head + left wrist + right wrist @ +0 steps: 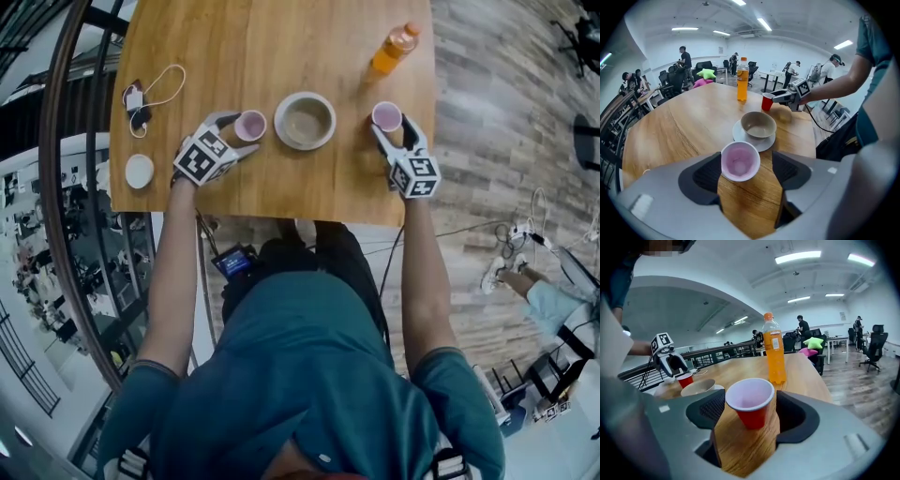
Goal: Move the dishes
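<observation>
Over wooden table (281, 47), straddles left cup (250, 125) with left gripper (746, 171) jaws apart, rim against one pad only, clamps right cup (386, 115) in right gripper (392, 127), with bowl (305, 119) on saucer (764, 146) lying between both, nearer the left

We hold a red cup in our right gripper (751, 400).
The cup (752, 412), tilted a little, sits with its rim between both pads over the wooden table (806, 376). We see an orange bottle (774, 355) upright just behind it, a bowl (698, 387) to the left, and beyond that our left gripper (680, 369) at a second cup (685, 380).
</observation>
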Tool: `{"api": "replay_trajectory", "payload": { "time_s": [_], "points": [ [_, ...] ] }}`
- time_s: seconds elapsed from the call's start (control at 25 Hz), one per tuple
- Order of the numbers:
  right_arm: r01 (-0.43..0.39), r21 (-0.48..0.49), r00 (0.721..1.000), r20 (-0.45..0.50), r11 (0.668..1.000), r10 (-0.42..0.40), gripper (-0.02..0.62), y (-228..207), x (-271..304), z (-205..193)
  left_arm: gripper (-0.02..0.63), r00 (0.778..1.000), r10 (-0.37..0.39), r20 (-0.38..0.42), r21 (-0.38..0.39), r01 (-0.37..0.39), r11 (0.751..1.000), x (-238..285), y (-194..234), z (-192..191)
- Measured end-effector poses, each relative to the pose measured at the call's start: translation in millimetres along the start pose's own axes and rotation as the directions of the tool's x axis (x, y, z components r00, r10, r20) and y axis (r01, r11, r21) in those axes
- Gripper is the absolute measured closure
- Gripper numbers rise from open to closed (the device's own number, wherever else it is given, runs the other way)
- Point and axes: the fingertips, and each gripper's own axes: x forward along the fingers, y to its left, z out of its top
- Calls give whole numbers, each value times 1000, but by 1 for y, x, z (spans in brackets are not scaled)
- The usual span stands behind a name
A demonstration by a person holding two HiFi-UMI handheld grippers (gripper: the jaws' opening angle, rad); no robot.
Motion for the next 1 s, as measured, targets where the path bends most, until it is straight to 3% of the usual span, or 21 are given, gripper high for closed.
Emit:
{"api": "replay_trajectory", "payload": {
  "time_s": [0.28, 0.64, 0.84, 1.0],
  "points": [
    [50, -23, 999, 1, 998, -50, 245, 4, -7, 12, 270, 1000, -9, 9, 18, 9, 1000, -1, -3, 4],
    [149, -187, 989, 8, 971, -150, 253, 23, -30, 54, 270, 995, 18, 100, 5, -19, 1000, -21, -1, 8],
    [116, -248, 992, -27, 962, -126, 305, 58, -28, 74, 270, 980, 54, 192, -28, -49, 998, -36, 2, 9],
    [69, -227, 991, -96, 971, -93, 351, 79, -18, 71, 270, 963, 93, 254, -43, -85, 995, -52, 3, 13]
  ]
}}
